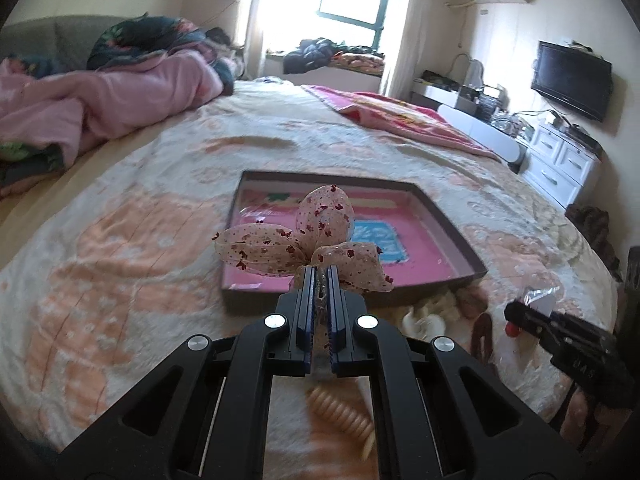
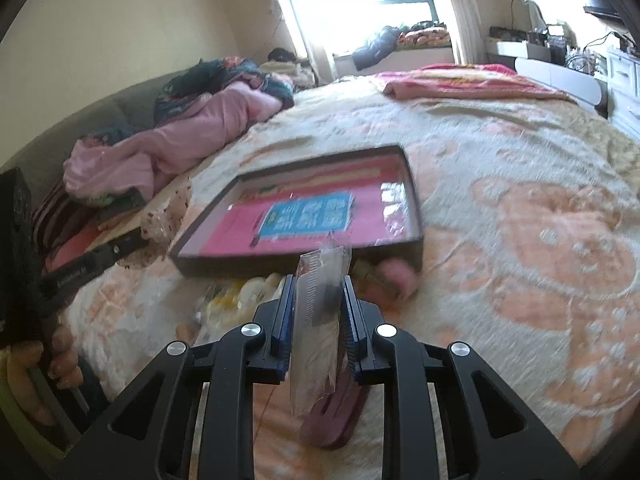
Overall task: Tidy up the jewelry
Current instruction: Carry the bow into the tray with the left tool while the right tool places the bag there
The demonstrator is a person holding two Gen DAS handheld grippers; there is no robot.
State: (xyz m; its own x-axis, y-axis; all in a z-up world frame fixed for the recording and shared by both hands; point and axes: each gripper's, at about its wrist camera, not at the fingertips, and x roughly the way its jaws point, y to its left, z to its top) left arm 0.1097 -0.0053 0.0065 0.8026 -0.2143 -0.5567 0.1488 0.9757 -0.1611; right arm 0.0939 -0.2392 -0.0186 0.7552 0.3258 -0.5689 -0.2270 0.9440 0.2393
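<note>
left tongs [image 1: 319, 276]: pinching sheer pink bow hair clip with red flecks [image 1: 308, 240], held above near edge of shallow dark box with pink lining [image 1: 452, 232] | right tongs [image 2: 319, 292]: pinching clear plastic packet [image 2: 320, 312] (contents blurred), just short of box | box lies on peach-patterned bed blanket [image 2: 520, 208]

Pale bow [image 1: 304, 240] speckled dark red; tray [image 1: 440, 216] lined pink.

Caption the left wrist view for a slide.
Left gripper shut on a speckled bow hair clip above the open tray on the bed.
</note>
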